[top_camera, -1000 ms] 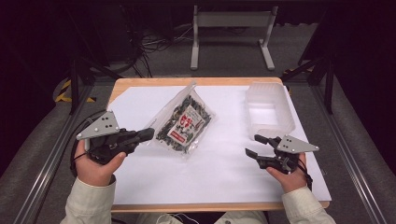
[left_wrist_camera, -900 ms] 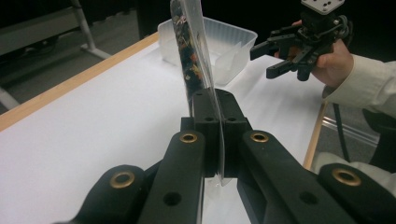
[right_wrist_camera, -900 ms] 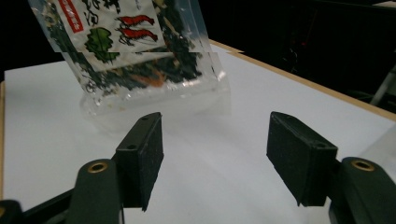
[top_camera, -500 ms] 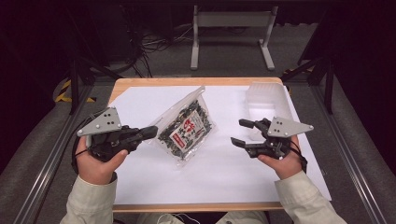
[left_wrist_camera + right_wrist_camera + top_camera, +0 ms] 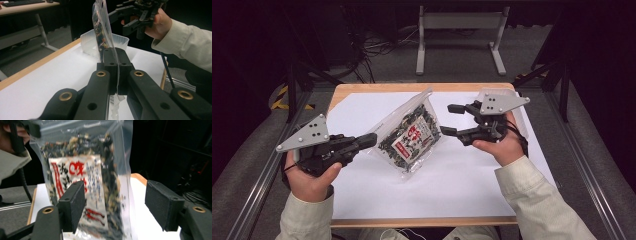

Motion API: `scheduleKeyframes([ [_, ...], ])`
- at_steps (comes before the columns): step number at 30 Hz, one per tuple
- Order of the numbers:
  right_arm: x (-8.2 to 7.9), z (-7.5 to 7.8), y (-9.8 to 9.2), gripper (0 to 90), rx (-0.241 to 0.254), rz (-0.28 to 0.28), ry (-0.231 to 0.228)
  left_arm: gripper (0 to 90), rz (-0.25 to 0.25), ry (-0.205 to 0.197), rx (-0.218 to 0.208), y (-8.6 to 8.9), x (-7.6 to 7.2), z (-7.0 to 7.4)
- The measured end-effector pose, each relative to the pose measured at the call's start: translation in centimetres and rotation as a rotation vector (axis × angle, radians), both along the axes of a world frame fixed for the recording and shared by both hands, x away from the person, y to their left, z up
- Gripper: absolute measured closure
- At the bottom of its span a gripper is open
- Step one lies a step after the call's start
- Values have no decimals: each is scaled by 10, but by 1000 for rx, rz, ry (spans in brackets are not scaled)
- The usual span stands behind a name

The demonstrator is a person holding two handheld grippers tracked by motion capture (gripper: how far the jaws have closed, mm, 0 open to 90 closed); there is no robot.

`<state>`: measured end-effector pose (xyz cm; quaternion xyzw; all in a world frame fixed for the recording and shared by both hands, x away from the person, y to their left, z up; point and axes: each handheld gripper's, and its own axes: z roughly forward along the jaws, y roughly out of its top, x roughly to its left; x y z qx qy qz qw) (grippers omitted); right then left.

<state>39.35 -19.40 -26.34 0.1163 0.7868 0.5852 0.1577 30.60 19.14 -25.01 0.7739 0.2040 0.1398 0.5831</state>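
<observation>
On the left side of the high view, the left gripper [image 5: 367, 141] sat in the person's left hand [image 5: 309, 175]. Its two black jaws were pressed together on the edge of a clear bag [image 5: 409, 135]. In the left gripper view, the thin plastic edge of the bag [image 5: 101, 27] ran right between the closed jaws and stood up tall above them.

The bag was see-through and full of small dark bits, with a white label that had red writing on it. It was in the middle of the white sheet [image 5: 462, 185] that covered the wooden table [image 5: 362, 88], with one corner lifted up by the left gripper.

To the right of the bag was the right gripper [image 5: 452, 120], held up in the air by the person's right hand [image 5: 502, 147]. Its jaws were apart and had just been opening wider. In the right gripper view, the bag [image 5: 100, 182] hung in front of the jaws, and the pads did not press on it.

A clear plastic box [image 5: 86, 42] sat on the sheet behind the bag in the left gripper view.
</observation>
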Motion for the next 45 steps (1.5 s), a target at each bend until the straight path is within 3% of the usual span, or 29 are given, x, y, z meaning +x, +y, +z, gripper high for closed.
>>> scheduleKeyframes([
  [6, 12, 5, 18, 272, -16, 52, 47, 895, -9, 0, -31, 0, 3, -3],
  [12, 24, -1, 32, 258, -5, 100, 83, 895, -35, -7, -64, 0, 10, -8],
  [24, 33, -10, 43, 224, -42, 187, 76, 895, -76, -19, -69, -9, 12, -13],
  [28, 31, -13, 48, 240, -45, 239, 85, 895, -90, -20, -62, -12, 12, -14],
  [30, 30, -14, 50, 291, -58, 279, 90, 894, -87, -18, -57, -12, 13, -16],
  [35, 27, -14, 43, 542, -83, 346, 130, 894, -57, -3, -68, -10, 16, -19],
  [38, 20, -13, 44, 680, -120, 370, 120, 894, -44, 20, -65, -10, 18, -20],
  [41, 13, -12, 47, 701, -182, 355, 91, 894, -25, 19, -50, -12, 17, -20],
  [45, 11, -11, 45, 726, -185, 349, 81, 892, -8, 5, -48, -14, 16, -19],
])
